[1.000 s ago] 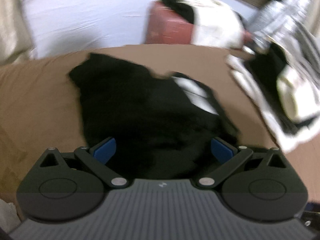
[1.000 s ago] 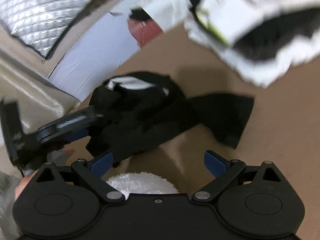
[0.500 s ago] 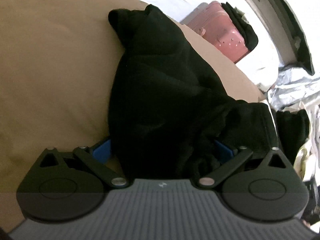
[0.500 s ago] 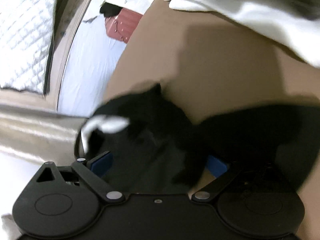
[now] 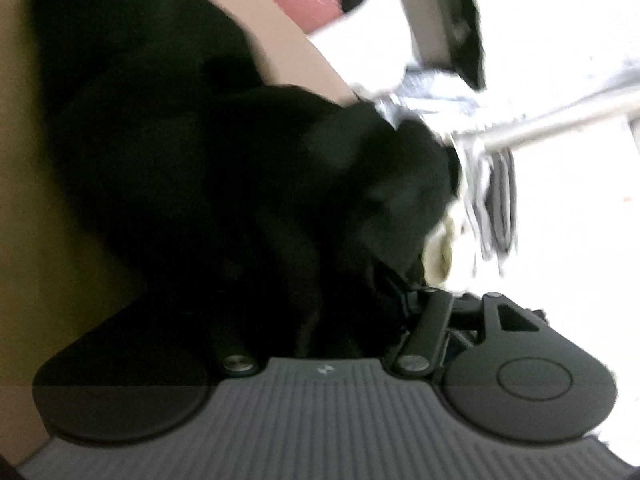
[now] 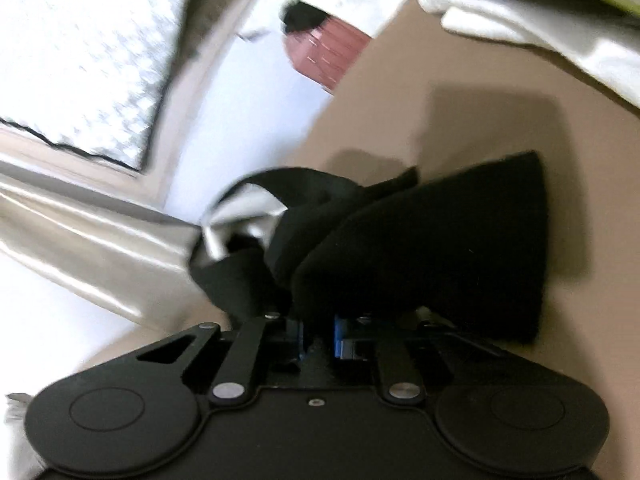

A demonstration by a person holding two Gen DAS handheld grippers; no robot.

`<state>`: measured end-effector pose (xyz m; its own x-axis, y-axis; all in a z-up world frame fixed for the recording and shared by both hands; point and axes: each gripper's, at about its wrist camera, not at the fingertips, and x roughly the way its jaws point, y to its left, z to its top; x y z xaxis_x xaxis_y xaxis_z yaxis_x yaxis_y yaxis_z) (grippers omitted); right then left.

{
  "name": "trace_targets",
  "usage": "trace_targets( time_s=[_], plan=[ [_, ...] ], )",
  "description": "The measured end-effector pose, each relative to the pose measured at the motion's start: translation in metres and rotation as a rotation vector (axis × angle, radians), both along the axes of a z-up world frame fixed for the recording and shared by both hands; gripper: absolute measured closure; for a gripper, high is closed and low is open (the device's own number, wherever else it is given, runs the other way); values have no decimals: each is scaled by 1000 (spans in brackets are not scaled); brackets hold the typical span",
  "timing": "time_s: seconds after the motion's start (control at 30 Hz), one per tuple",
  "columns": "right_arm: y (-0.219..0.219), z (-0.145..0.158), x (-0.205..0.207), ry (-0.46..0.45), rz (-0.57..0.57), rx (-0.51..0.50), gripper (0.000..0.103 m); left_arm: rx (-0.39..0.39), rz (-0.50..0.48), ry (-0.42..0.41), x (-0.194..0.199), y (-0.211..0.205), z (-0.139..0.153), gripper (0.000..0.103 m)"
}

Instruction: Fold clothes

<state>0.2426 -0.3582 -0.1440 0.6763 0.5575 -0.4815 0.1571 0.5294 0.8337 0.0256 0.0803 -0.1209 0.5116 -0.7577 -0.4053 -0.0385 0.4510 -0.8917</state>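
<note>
A black garment (image 5: pixel 200 160) lies bunched on the tan bed sheet (image 5: pixel 24 200). In the left wrist view it heaps over my left gripper (image 5: pixel 320 312) and hides both fingertips. Those jaws are closing with the cloth between them; whether the pads press on it is hidden. In the right wrist view the same black garment (image 6: pixel 440 248) rises in a fold straight out of my right gripper (image 6: pixel 318 340). Its blue pads (image 6: pixel 340 340) stand close together, still closing, with black cloth pinched between them. A pale inner patch (image 6: pixel 248 208) shows at the garment's left.
A pink suitcase (image 6: pixel 332 56) stands beyond the bed's far edge, by a white wall. White and dark clothes (image 6: pixel 540 32) are piled at the upper right of the tan sheet (image 6: pixel 480 80). A metal bar (image 5: pixel 560 120) and hanging grey cloth are at the right of the left view.
Both grippers came down onto the black garment and their jaws swung inward from wide open. The right pads now nearly meet on a fold; cloth now covers the left fingers.
</note>
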Motion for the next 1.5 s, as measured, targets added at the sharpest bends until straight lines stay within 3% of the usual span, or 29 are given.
trace_targets(
  time_s=[0.13, 0.23, 0.37, 0.53, 0.7, 0.77, 0.8, 0.83, 0.93, 0.97, 1.0, 1.03, 1.1, 1.17, 1.2, 1.27, 1.37, 1.5],
  plan=[
    [-17, 37, -41, -86, -42, 15, 90, -49, -83, -70, -9, -31, 35, 39],
    [-33, 60, -73, -140, -117, 96, 90, -66, -157, -132, -18, -57, 70, 39],
    [-44, 87, -142, -227, -219, 112, 91, -37, -272, -198, -40, -103, 114, 38],
    [-68, 106, -239, -359, -366, 218, 91, -137, -481, -226, -66, -171, 149, 38],
    [-110, 116, -320, -419, -547, 302, 91, -90, -645, -252, -81, -258, 199, 41],
    [-125, 132, -352, -448, -584, 261, 91, -80, -717, -311, -83, -286, 226, 44],
    [-130, 146, -372, -474, -597, 211, 91, -79, -740, -343, -93, -272, 227, 45],
    [-136, 160, -397, -499, -615, 143, 91, -71, -752, -385, -100, -261, 229, 45],
    [-156, 203, -483, -549, -677, -147, 89, 54, -729, -485, -82, -304, 228, 42],
    [-160, 206, -500, -528, -682, -294, 85, 123, -712, -493, -78, -324, 232, 38],
    [-164, 201, -515, -464, -703, -398, 71, 224, -697, -465, -77, -337, 218, 34],
    [-171, 185, -527, -352, -746, -448, 65, 334, -685, -423, -75, -342, 190, 34],
    [-188, 143, -554, -128, -816, -455, 62, 487, -690, -349, -67, -347, 141, 34],
    [-204, 98, -573, 85, -896, -402, 62, 553, -693, -271, -63, -332, 98, 34],
    [-207, 87, -573, 147, -914, -392, 62, 579, -696, -235, -62, -323, 84, 34],
    [-207, 73, -563, 190, -885, -395, 62, 616, -697, -179, -56, -304, 59, 34],
    [-212, 78, -537, 174, -837, -377, 60, 589, -656, -207, -46, -268, 62, 34],
    [-206, 74, -512, 145, -790, -460, 38, 529, -627, -273, -33, -270, 83, 32]
  ],
)
